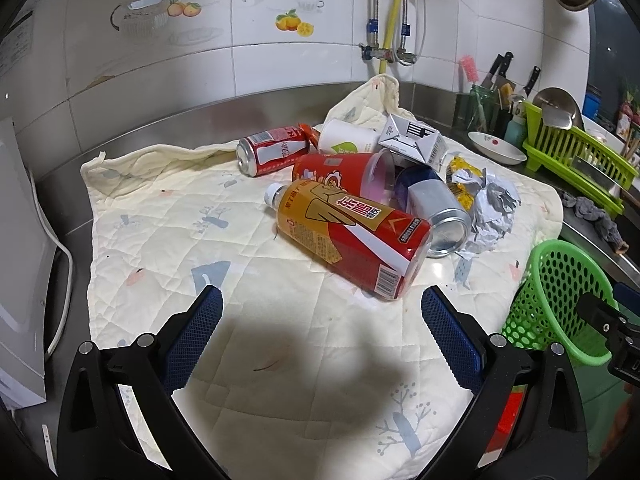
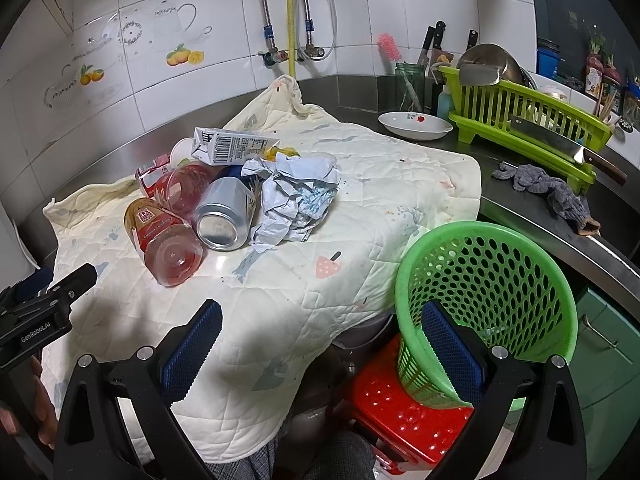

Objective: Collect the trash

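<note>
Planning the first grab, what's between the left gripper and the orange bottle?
Only bare quilted cloth in the left wrist view: left gripper open, orange bottle just ahead.

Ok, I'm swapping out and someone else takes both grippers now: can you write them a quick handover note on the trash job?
Left gripper: open, empty, hovering over the quilted cloth just short of the pile.
Right gripper: open, empty, near the cloth's front edge, beside the green basket.
Trash, all in one pile on the cloth: orange-red bottle nearest, silver can, crumpled paper, red cup, cola can, white cup, carton, yellow wrapper.
Done: nothing seen in the basket, which stands on a red stool.
Left: move every piece into the basket.
</note>
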`<control>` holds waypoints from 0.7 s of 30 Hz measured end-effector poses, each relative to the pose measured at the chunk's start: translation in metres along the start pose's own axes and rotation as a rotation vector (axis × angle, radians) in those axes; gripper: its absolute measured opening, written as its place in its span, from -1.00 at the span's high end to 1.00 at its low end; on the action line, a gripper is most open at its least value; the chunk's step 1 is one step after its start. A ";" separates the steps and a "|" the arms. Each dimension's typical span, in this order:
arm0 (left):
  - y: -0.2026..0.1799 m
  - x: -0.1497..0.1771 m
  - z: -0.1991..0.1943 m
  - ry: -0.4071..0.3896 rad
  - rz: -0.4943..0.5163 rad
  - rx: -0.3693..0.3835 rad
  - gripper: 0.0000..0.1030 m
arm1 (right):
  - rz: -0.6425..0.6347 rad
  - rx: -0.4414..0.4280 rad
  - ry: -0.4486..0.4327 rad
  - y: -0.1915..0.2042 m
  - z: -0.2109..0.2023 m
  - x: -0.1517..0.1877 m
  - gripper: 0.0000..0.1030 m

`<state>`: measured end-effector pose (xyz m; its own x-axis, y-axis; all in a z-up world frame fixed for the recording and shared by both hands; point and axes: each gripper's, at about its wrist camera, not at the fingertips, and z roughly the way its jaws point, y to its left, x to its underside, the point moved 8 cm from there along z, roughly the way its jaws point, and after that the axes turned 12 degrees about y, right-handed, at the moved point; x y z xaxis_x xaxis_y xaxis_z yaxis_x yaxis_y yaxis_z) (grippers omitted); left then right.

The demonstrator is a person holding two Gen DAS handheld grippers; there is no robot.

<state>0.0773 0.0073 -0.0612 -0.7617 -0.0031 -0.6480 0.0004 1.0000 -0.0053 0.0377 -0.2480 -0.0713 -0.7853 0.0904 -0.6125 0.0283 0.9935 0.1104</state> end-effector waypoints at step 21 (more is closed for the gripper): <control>-0.007 -0.014 0.010 0.013 0.009 0.006 -0.90 | 0.023 -0.001 0.010 -0.010 0.008 -0.008 -0.87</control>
<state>0.0945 0.0002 -0.0594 -0.7697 0.0063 -0.6384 0.0115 0.9999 -0.0040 0.0481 -0.2584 -0.0739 -0.7905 0.1122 -0.6021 0.0459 0.9912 0.1245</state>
